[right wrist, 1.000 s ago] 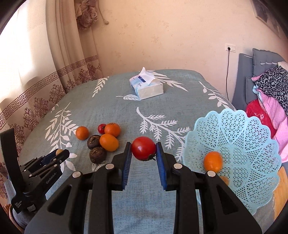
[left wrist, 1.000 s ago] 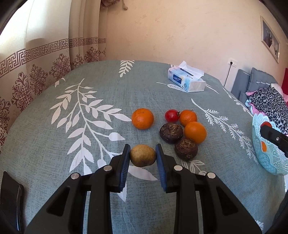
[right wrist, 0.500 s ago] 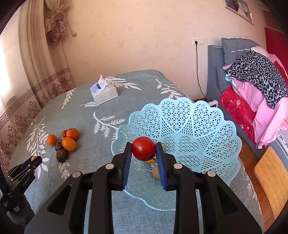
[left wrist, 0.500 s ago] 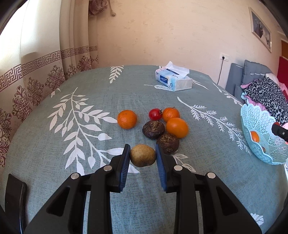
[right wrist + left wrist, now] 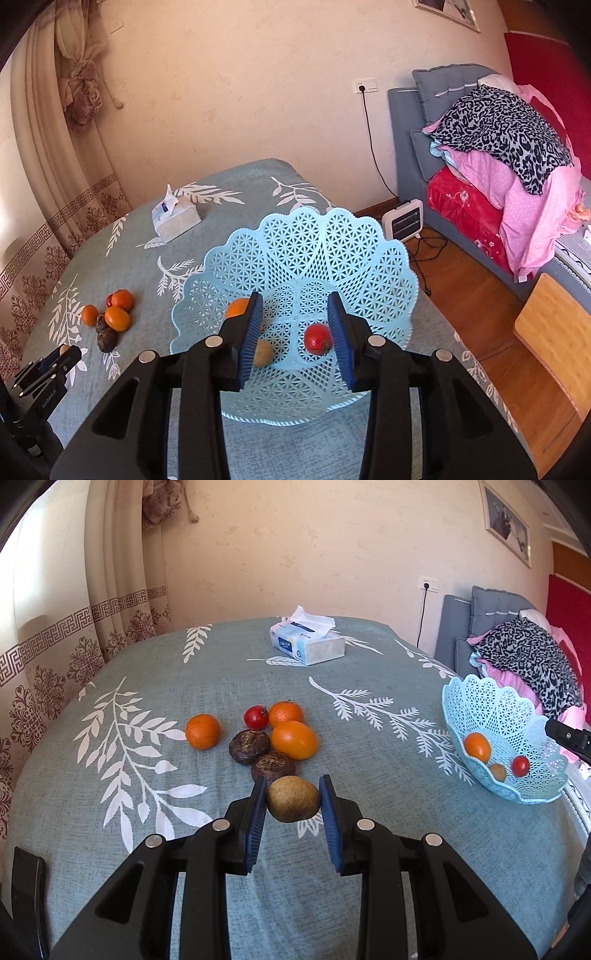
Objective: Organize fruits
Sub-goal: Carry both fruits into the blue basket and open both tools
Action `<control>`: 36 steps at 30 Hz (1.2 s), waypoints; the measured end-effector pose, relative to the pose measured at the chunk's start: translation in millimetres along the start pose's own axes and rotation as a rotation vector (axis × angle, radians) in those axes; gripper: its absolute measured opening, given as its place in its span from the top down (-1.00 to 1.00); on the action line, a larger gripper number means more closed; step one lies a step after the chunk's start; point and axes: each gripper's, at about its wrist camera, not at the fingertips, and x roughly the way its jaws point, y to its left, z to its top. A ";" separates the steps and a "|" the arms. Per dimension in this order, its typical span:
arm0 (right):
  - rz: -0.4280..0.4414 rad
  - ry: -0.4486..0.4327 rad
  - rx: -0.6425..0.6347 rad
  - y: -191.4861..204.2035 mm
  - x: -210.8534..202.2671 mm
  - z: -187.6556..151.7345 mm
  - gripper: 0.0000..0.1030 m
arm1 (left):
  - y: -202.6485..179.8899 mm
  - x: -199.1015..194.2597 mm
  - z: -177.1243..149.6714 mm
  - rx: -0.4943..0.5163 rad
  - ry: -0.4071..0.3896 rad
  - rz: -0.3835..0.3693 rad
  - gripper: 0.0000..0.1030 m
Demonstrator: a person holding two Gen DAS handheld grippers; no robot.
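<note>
My left gripper (image 5: 293, 800) is shut on a brown kiwi-like fruit (image 5: 293, 799) and holds it above the table, in front of the fruit pile: three oranges (image 5: 294, 739), a small red tomato (image 5: 256, 717) and two dark brown fruits (image 5: 249, 741). My right gripper (image 5: 294, 325) is open over the light blue lattice basket (image 5: 332, 243). In the basket lie a red tomato (image 5: 317, 339), an orange (image 5: 236, 308) and a brown fruit (image 5: 263, 353). The basket also shows in the left wrist view (image 5: 491, 709).
A tissue box (image 5: 307, 646) stands at the far side of the grey-green leaf-print tablecloth (image 5: 110, 812). Curtains (image 5: 66, 635) hang on the left. A sofa with piled clothes (image 5: 509, 147) and a small heater (image 5: 402, 221) stand right of the table.
My right gripper moved over the basket, opened and let the red tomato go; it now lies in the basket. My left gripper lifted the brown fruit and moved right.
</note>
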 end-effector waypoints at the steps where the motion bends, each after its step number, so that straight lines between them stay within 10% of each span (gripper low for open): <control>1: -0.004 -0.007 0.010 -3.5 -1.8 0.3 0.27 | -4.0 0.0 1.2 0.005 0.003 -0.010 0.44; 25: -0.053 -0.107 0.096 -41.1 -18.8 -8.4 0.01 | -137.0 15.5 35.3 0.153 0.079 -0.381 0.43; 29: -0.053 -0.103 0.106 -43.2 -18.0 -9.7 -0.01 | -143.5 19.0 36.5 0.138 0.079 -0.399 -0.38; 36: -0.056 -0.106 0.107 -42.0 -17.7 -12.2 -0.12 | -124.0 22.7 36.2 0.107 0.073 -0.347 -0.38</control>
